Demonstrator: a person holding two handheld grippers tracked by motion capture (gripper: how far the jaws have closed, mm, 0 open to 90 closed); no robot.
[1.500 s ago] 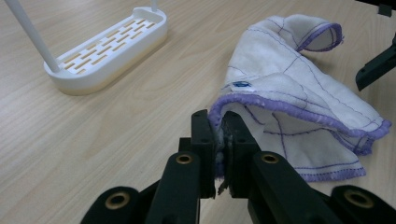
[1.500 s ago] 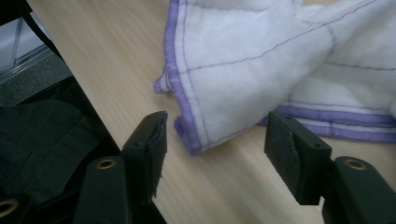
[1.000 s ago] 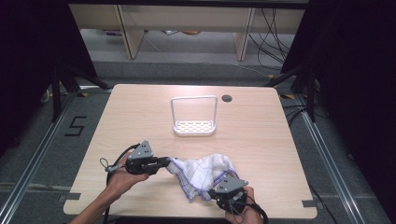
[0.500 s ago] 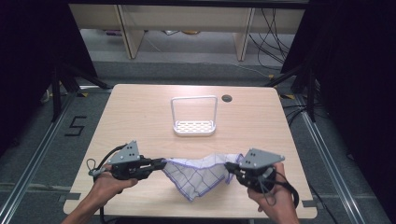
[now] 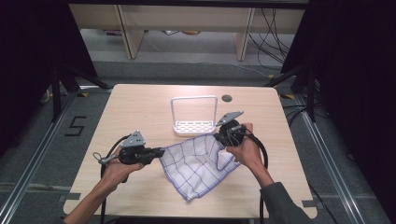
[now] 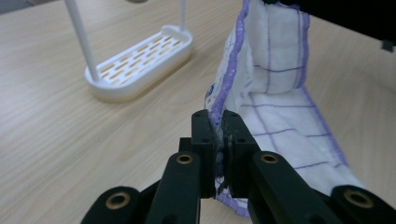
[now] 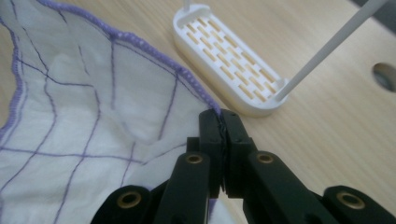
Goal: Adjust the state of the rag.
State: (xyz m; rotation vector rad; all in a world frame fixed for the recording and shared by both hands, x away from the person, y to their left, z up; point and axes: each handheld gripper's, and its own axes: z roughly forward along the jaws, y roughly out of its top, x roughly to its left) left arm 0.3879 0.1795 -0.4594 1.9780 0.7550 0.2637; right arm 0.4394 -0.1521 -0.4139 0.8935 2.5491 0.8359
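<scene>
While both of our grippers pinch the cloth [image 5: 198, 161], it hangs spread between them over the near half of the table [image 5: 140, 100], its lowest corner drooping toward us. Our left gripper [image 5: 159, 152] has its jaws clamped on the purple hem at one corner, as the left gripper view shows [image 6: 275, 88]. Our right gripper [image 5: 219, 136] has its jaws closed on the opposite corner, held just beside the white rack [image 5: 194, 125]. In the right gripper view the cloth [image 7: 79, 112] fans out to the left of the jaws and the rack [image 7: 229, 58] lies just beyond them
</scene>
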